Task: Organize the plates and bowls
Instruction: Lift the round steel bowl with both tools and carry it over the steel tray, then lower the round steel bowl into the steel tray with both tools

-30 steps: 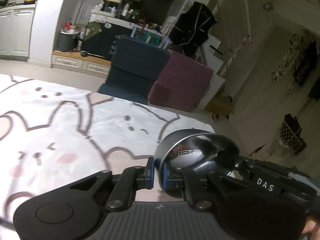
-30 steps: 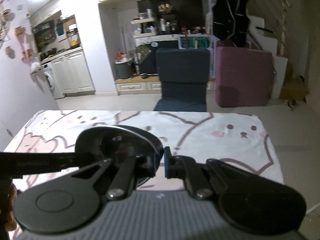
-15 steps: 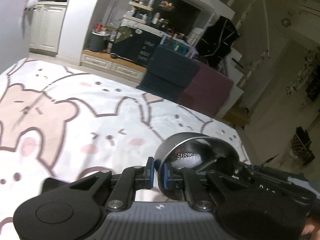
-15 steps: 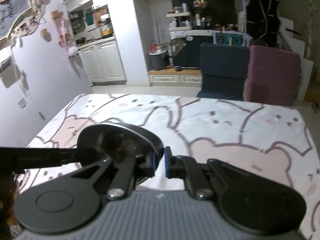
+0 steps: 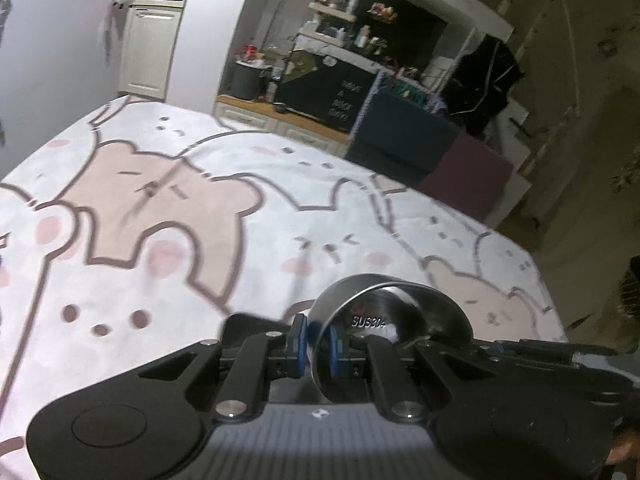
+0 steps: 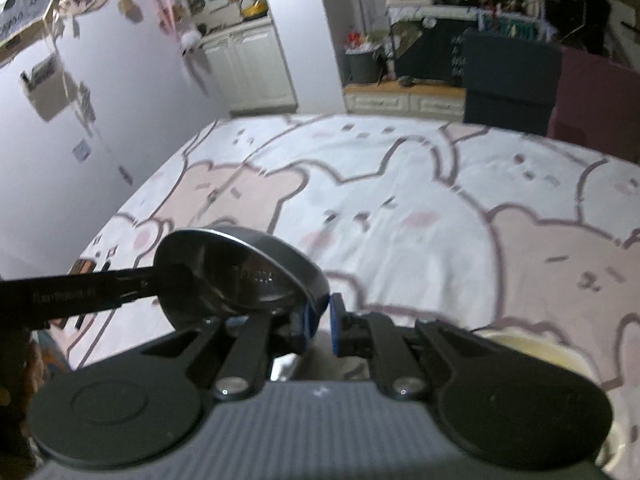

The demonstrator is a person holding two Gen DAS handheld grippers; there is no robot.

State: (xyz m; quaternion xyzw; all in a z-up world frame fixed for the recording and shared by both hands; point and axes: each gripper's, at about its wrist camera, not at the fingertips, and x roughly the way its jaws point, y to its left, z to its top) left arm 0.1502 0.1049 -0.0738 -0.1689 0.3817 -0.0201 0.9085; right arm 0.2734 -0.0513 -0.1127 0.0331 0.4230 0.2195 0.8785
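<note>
A surface (image 5: 248, 184) under a bear-print cloth fills both views. The left gripper (image 5: 316, 346) and right gripper (image 6: 319, 322) each pinch opposite rims of one steel bowl (image 5: 384, 312), apparently held just above the cloth.

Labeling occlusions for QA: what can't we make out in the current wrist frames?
- Underside of the steel bowl, and whether it touches the bear tablecloth: left wrist view, hidden by left gripper.
- Pale yellow rimmed object: right wrist view, mostly covered by right gripper; identity unclear.
- Stamp inside the bowl: right wrist view, blurred.
- Small items at the table's left edge: too small, partly behind the other gripper.
</note>
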